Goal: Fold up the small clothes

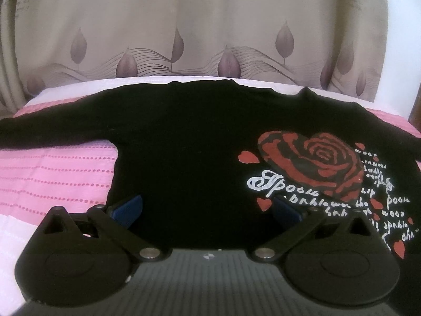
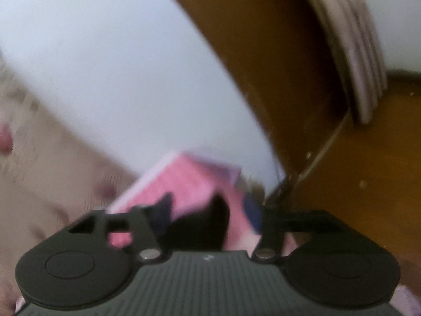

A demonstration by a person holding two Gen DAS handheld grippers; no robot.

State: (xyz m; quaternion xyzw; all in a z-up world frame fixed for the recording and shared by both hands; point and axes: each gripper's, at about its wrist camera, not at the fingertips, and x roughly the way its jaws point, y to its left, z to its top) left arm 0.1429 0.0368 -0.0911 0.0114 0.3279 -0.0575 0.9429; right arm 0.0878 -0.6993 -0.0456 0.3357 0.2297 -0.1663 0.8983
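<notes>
A black long-sleeved shirt (image 1: 184, 137) with a red rose print (image 1: 313, 168) and white lettering lies spread flat on a pink bedcover (image 1: 52, 173). One sleeve stretches out to the left. My left gripper (image 1: 208, 208) hovers over the shirt's near edge. Its blue fingertips (image 1: 129, 209) stand wide apart with nothing pinched between them. The right wrist view is badly blurred. My right gripper (image 2: 208, 213) is open there over the pink bedcover (image 2: 189, 181). A dark piece of cloth (image 2: 202, 226) lies between its fingers, and pink shows between the cloth and the right pad.
A beige curtain with leaf patterns (image 1: 184, 39) hangs behind the bed. White bedding (image 1: 8, 231) sits at the near left. In the right wrist view a white wall (image 2: 118, 65) meets a brown wooden surface (image 2: 355, 171), with a ribbed pale object (image 2: 355, 39) above it.
</notes>
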